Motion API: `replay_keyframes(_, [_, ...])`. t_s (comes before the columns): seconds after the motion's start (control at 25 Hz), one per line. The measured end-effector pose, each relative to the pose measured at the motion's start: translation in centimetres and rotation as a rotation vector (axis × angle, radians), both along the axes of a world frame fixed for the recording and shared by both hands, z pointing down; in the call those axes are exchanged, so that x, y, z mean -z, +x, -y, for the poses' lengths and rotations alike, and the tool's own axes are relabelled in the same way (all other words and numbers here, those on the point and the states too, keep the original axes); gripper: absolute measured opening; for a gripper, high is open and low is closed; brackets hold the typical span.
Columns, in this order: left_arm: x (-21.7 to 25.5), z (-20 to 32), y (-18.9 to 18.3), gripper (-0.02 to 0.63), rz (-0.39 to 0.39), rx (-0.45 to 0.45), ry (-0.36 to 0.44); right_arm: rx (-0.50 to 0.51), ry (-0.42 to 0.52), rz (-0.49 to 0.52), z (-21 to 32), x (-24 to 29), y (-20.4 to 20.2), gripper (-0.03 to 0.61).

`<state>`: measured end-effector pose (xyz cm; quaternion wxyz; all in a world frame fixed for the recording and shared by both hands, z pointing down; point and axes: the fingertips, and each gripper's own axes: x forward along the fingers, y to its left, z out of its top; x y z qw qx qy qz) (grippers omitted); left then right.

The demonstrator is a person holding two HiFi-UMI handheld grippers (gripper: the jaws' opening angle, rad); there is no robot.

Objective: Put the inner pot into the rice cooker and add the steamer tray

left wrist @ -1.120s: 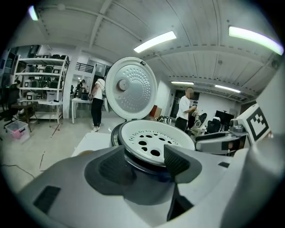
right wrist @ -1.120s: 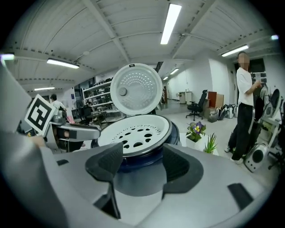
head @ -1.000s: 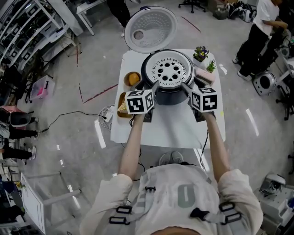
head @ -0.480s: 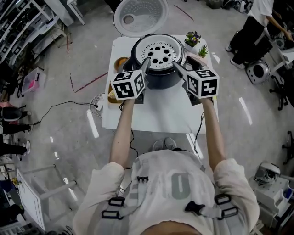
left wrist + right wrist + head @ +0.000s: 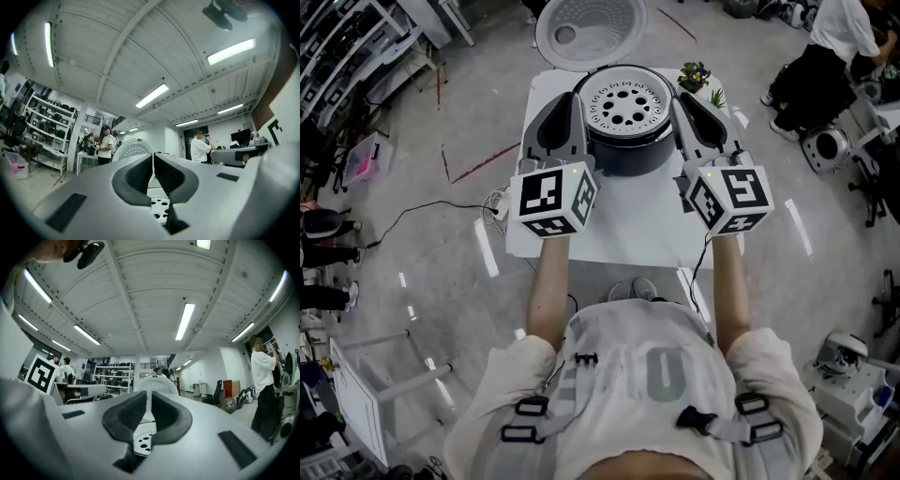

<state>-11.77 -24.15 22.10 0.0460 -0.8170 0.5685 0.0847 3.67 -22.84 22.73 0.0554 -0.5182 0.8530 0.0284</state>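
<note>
The dark rice cooker [image 5: 628, 150] stands on the white table [image 5: 619, 234] with its round lid [image 5: 589, 28] swung open behind it. The white steamer tray [image 5: 627, 105], full of holes, rests in its mouth; it also shows below the jaws as the tray [image 5: 159, 206] and the tray [image 5: 143, 439]. My left gripper [image 5: 565, 101] is raised at the cooker's left. My right gripper [image 5: 686, 101] is raised at its right. Neither touches the cooker or the tray. Both pairs of jaws have just been closing, with nothing between them: left gripper [image 5: 153, 159], right gripper [image 5: 149, 399].
Two small potted plants [image 5: 696, 75] stand at the table's far right corner. People stand off to the right [image 5: 834, 56], and others are near benches [image 5: 104, 143]. Shelving runs along the left wall [image 5: 347, 56]. A cable lies on the floor left of the table [image 5: 441, 216].
Both grippers have lifted away from the tray's rim and tipped up toward level. Their jaws went from wide apart to closed. The tray stays in the cooker.
</note>
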Motion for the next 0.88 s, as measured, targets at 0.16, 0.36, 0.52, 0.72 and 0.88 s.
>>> replay_keyframes(0.16, [-0.1,-2.7,-0.2,0.021,0.022,0.024,0.044,-0.048,0.042,-0.005,-2.3,-0.2,-0.2,0.006])
replay_keyframes(0.36, [-3.1,-5.6,0.4,0.021,0.079,0.028,0.026,-0.066,-0.015,-0.062,-5.3,-3.8,-1.0,0.006])
replay_keyframes(0.52, [-7.9,-6.2,0.0,0.021,0.077,0.041,-0.086,-0.061,-0.125,-0.059,-6.5,-8.2,-1.3,0.006])
replay_keyframes(0.72, [-10.4,-6.8,0.5,0.021,0.052,0.014,-0.157,-0.041,-0.213,-0.047,-8.0,-11.8,-1.3,0.006])
replay_keyframes(0.88, [-9.7,-6.6,1.4,0.021,0.061,-0.002,-0.132,-0.048,-0.225,-0.017,-8.1,-12.0,-0.8,0.005])
